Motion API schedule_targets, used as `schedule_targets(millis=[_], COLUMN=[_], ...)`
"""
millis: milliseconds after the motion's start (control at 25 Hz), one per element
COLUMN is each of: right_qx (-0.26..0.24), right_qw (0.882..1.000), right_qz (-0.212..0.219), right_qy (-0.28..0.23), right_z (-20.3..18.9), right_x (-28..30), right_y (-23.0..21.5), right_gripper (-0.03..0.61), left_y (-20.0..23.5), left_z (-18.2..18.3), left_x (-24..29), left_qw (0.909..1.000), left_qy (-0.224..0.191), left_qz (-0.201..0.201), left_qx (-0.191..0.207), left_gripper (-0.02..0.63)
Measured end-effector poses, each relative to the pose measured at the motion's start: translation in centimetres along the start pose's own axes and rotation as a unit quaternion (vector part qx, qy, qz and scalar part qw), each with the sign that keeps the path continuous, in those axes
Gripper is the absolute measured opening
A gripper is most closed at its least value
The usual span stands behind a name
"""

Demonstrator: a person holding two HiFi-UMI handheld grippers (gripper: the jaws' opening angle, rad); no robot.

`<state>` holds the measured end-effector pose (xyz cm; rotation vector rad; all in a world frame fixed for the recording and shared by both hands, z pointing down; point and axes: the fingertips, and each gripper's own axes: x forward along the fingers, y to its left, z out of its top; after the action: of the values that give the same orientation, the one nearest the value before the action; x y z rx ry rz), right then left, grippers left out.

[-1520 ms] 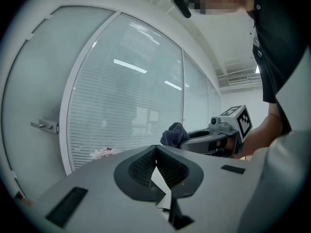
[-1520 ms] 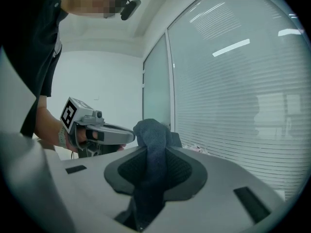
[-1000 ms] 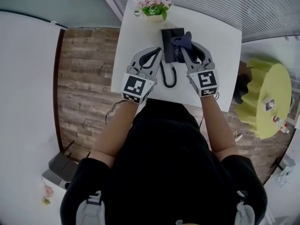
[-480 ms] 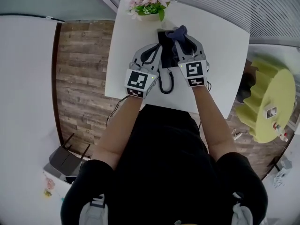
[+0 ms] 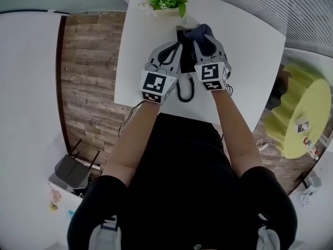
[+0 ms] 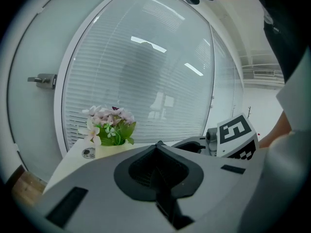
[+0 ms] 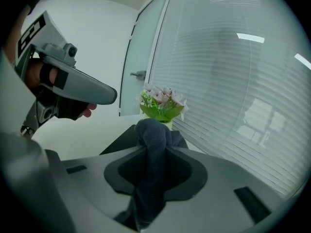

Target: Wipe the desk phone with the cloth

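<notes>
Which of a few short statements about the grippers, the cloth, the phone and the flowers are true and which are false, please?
1. The right gripper is shut on the dark blue cloth. True.
2. The left gripper holds the phone's handset. False: its jaws are together with nothing between them.
3. The flowers stand at the far edge of the table, beyond the phone. True.
4. The cloth lies flat on the wooden floor. False: it hangs from the right gripper's jaws, over the phone.
5. The coiled cord lies on the table on the person's side of the phone. True.
</notes>
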<state>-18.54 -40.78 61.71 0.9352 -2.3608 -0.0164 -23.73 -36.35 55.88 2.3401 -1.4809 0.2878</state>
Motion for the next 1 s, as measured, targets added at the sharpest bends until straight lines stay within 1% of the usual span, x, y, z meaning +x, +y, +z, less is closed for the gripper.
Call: schedule_targets(millis=[320, 480, 1000], right_qx=[0.006, 0.019, 0.031], right_qw=[1.000, 1.000, 0.999], right_qz=[-0.002, -0.004, -0.008], right_qy=[-0.001, 0.000, 0.022], right_z=[-1.3, -2.1, -5.9], right_x=[-0.8, -1.4, -4.0], right_y=[0.9, 1.4, 3.9], right_gripper=[0.106, 0.106, 0.106], left_y=[-0.3, -0.5, -2.7], left_z=[-1.6, -2.5, -5.6], left_x=[0.1, 0.0, -1.0], left_qw=[0.9999, 0.9999, 0.9992], left_qy=[0.008, 0.012, 0.032], left_qz=[-0.003, -0.005, -0.023], left_qx=[-0.005, -0.010, -0.012], left_gripper=[0.011, 0.011, 0.011])
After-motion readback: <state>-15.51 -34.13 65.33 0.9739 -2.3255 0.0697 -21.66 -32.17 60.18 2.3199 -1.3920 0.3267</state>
